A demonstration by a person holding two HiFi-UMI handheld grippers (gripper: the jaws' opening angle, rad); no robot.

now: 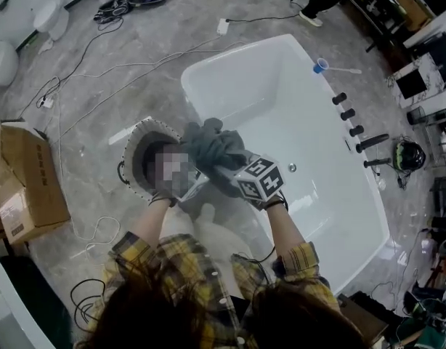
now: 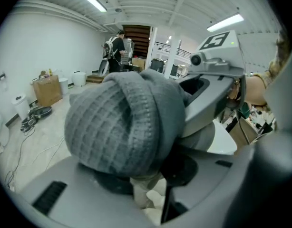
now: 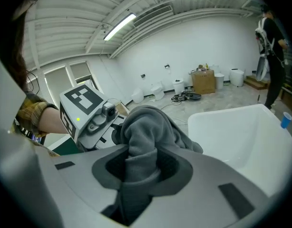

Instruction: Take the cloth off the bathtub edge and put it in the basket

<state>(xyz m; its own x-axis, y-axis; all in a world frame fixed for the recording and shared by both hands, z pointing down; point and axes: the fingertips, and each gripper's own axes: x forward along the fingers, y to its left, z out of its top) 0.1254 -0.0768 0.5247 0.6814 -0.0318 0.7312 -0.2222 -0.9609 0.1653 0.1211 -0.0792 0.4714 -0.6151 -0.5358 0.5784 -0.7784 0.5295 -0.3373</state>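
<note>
Grey waffle-knit cloth (image 1: 211,145): judged soft, light, limp and not slippery, nothing fragile. Any bunched fold is expected to hold in a pinch; loose tails will be left drooping. It is held clear of the bathtub (image 1: 296,100) edge, wadded between both grippers. One fold is clamped by the left gripper (image 2: 153,179), with the wad bulging past the jaws at 12 o'clock in the left gripper view. Another fold is pinched by the right gripper (image 3: 141,169), with fabric rising out of the pads toward 12 o'clock. In the head view the wad is seen at 11 o'clock of the right gripper. The basket (image 1: 130,145) rim is just beside the wad at 9 o'clock, the bathtub at 3 o'clock. Snagging on the pads at release is judged possible.
</note>
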